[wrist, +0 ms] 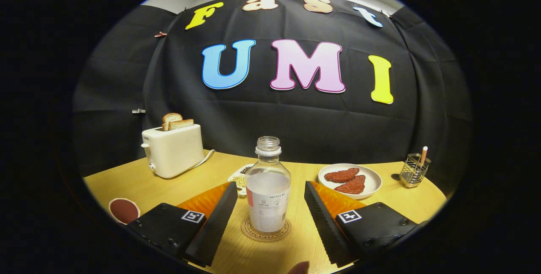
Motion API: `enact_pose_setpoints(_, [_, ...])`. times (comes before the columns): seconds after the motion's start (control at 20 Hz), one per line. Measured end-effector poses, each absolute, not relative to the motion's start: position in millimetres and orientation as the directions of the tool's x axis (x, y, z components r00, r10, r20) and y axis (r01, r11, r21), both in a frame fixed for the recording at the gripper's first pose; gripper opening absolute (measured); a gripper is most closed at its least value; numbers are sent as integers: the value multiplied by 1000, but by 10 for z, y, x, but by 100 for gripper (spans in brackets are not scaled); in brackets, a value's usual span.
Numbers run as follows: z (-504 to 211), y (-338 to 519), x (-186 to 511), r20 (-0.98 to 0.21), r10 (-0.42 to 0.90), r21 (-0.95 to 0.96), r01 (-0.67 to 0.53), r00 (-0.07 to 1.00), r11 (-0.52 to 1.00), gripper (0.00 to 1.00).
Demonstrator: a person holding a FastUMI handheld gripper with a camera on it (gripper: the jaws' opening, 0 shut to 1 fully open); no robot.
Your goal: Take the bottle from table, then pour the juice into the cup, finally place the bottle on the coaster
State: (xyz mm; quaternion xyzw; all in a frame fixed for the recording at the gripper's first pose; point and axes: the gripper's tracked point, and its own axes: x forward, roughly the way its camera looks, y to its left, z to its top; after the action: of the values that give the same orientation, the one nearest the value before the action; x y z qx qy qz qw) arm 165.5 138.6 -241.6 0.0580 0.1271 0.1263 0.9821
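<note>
The bottle (268, 189) stands upright on a round coaster (266, 229) with lettering around its rim, on a pale wood-grain table (169, 187). It is clear plastic with rounded shoulders, a short threaded neck with no cap on it, and a pale label wrapped around its lower body; its upper part looks clear and I cannot tell how much liquid is in it. The gripper (268, 212) has its fingers spread wide, one on each side of the bottle and neither touching it, with open table showing in the gaps on both sides. The inner faces of the fingers (217, 219) are ribbed, and each finger carries a small square printed marker on its flat top. The bottle sits midway between them, level with their far ends. Just beyond the bottle, partly hidden by it, lies a small white dish (240, 179) with some pale and dark bits on it. Far to the left stands a smooth, boxy cream toaster (172, 150) with two slices of toast (176, 121) sticking out of its slots and a cord trailing to the right. To the right, beyond the right finger, a shallow round white plate (372, 183) holds two reddish, rough-textured pieces (347, 180). Farther right is a small wire-mesh holder (414, 171) with a thin stick standing in it. Near the left finger, a dark red round disc (124, 210) with a pale rim lies on the table.
</note>
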Motion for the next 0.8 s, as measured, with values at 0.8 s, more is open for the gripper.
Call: enact_pose_setpoints(0.8, [-1064, 622, 656, -210, 172, 101, -153, 963, 983, 97])
